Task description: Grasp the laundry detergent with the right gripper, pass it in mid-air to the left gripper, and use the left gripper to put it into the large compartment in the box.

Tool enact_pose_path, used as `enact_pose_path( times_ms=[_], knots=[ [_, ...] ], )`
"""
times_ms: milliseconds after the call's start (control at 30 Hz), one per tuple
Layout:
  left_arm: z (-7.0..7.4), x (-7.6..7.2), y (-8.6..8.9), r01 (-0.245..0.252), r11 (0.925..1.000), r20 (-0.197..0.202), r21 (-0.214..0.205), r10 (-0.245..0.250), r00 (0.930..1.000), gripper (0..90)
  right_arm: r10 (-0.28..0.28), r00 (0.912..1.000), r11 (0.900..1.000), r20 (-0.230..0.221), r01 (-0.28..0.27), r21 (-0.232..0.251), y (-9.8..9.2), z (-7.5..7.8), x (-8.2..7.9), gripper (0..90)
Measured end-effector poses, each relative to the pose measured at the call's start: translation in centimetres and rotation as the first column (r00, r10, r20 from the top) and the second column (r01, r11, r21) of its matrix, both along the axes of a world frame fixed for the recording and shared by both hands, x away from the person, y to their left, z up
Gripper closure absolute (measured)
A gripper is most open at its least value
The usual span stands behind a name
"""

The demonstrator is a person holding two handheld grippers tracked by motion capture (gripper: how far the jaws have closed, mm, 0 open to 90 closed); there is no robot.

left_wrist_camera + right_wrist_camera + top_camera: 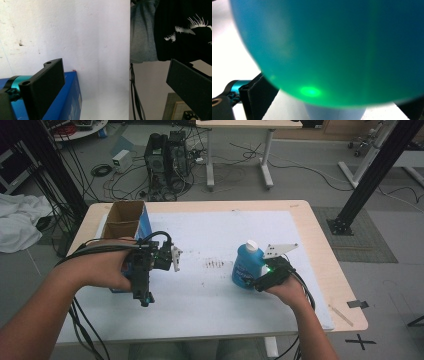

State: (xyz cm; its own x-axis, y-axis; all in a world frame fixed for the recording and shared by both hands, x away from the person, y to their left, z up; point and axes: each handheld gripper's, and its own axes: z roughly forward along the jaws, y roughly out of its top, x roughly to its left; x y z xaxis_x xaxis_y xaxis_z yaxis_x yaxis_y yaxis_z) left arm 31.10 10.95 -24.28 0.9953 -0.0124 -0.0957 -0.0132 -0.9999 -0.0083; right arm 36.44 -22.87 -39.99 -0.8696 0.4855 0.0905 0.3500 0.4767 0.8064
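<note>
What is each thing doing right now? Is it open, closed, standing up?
blue bottle: upright, white cap on, between the right gripper's jaws.
cardboard box: top open, standing on the table.
left gripper: jaws wide apart, holding nothing.
right gripper: around the bottle; grip unclear.

Box [125, 220] left, bottle [246, 265] right, on table [310, 225].

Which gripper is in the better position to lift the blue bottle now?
The right gripper. Its jaws sit on both sides of the blue bottle, very close. The left gripper is far away, beside the blue cardboard box, with open jaws.
</note>
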Motion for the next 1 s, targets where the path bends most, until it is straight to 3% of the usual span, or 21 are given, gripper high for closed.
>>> enact_pose_path(
  times_ms=[200,233,300,400,567,600,700,767,1000],
  knots=[
    [-0.13,0.05,0.06,-0.002,1.0000,-0.004,-0.001,0.002,1.0000,1.8,-0.009,0.9997,1.0000,0.021,0.009,0.003,0.16,-0.12,0.00,6.8],
    [-0.19,0.06,0.09,0.000,1.0000,-0.004,-0.002,0.000,1.0000,1.8,-0.007,0.9989,1.0000,0.047,0.007,0.003,0.15,-0.14,0.03,14.0],
    [-0.22,0.08,0.13,0.001,1.0000,-0.006,-0.001,-0.001,1.0000,1.8,-0.018,0.9974,0.9998,0.070,0.018,0.010,0.22,-0.22,0.08,13.9],
    [-0.27,0.00,0.19,-0.014,0.9999,-0.017,0.002,0.014,0.9998,1.8,-0.028,0.9991,0.9996,0.033,0.028,0.007,0.29,-0.29,-0.02,14.0],
    [-0.18,0.06,0.20,-0.002,1.0000,-0.003,-0.001,0.002,1.0000,1.8,-0.030,0.9990,0.9996,0.035,0.029,0.004,0.39,-0.42,-0.05,16.2],
    [-0.16,0.05,0.17,-0.001,1.0000,0.001,0.001,0.001,1.0000,1.8,-0.025,0.9983,0.9997,0.054,0.024,0.007,0.39,-0.46,0.00,17.1],
    [-0.20,-0.03,0.16,-0.010,0.9999,-0.009,0.002,0.011,0.9999,1.8,-0.030,0.9984,0.9995,0.048,0.030,0.009,0.37,-0.38,-0.06,18.7],
    [-0.19,0.04,0.12,0.001,1.0000,-0.001,-0.001,-0.001,1.0000,1.8,-0.016,0.9957,0.9998,0.091,0.014,0.017,0.32,-0.35,0.03,22.9],
    [-0.08,0.04,0.05,0.002,1.0000,0.000,-0.002,-0.002,1.0000,1.8,-0.009,0.9952,0.9999,0.097,0.008,0.014,0.40,-0.47,-0.06,24.7]
  ],
)
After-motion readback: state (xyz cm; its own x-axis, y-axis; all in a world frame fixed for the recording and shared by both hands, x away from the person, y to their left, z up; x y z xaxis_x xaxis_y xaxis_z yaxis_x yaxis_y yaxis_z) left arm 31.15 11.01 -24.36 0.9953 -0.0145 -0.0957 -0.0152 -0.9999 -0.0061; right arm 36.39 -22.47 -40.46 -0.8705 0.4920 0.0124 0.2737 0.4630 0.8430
